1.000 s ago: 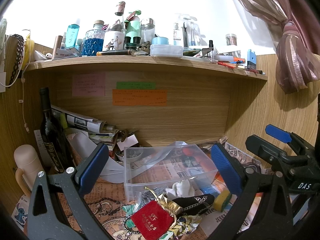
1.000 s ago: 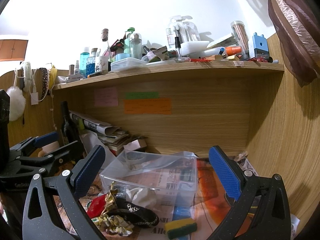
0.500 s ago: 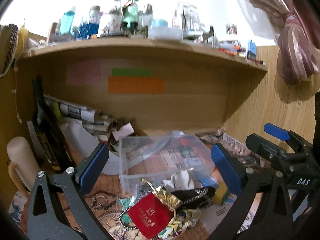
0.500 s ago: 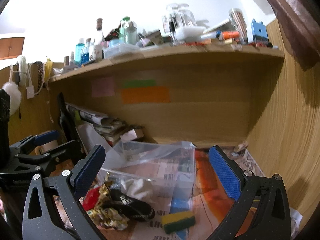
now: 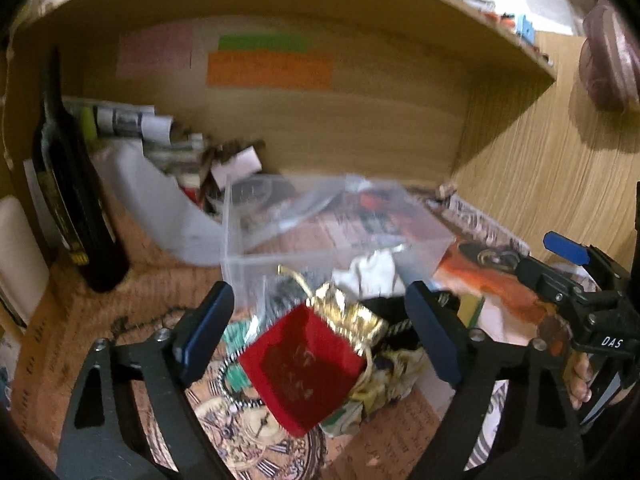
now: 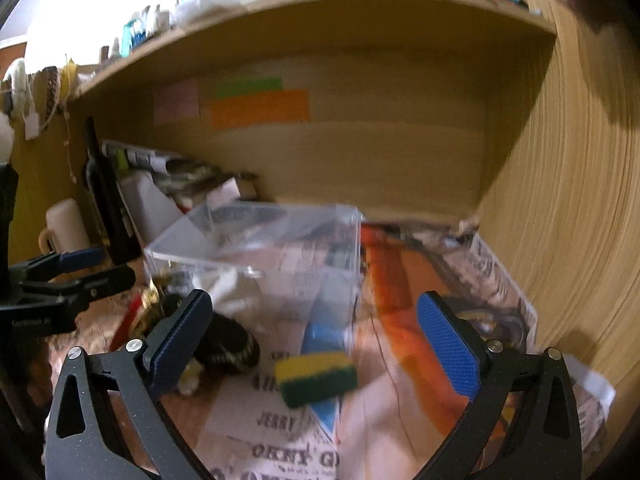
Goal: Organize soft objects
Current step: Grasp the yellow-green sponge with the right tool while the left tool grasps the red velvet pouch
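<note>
Both hand-held grippers are spread wide, holding nothing: the left hand-held gripper [image 5: 320, 328] frames the red pouch [image 5: 302, 366], the right hand-held gripper [image 6: 316, 340] the sponge [image 6: 316, 376]. At twelve o'clock stands the clear box [image 6: 256, 248]. Through the blur, the pouch's gold cord seems tangled with neighbours; lifting may drag them along.

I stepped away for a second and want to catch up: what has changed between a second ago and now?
Both hand-held grippers tipped down and moved in toward the clutter. The left hand-held gripper now frames the red pouch; the right hand-held gripper frames the yellow-green sponge. Neither has gripped anything; both stay open. The clear plastic box and pile of soft items look unmoved, though the frames are blurred.
</note>
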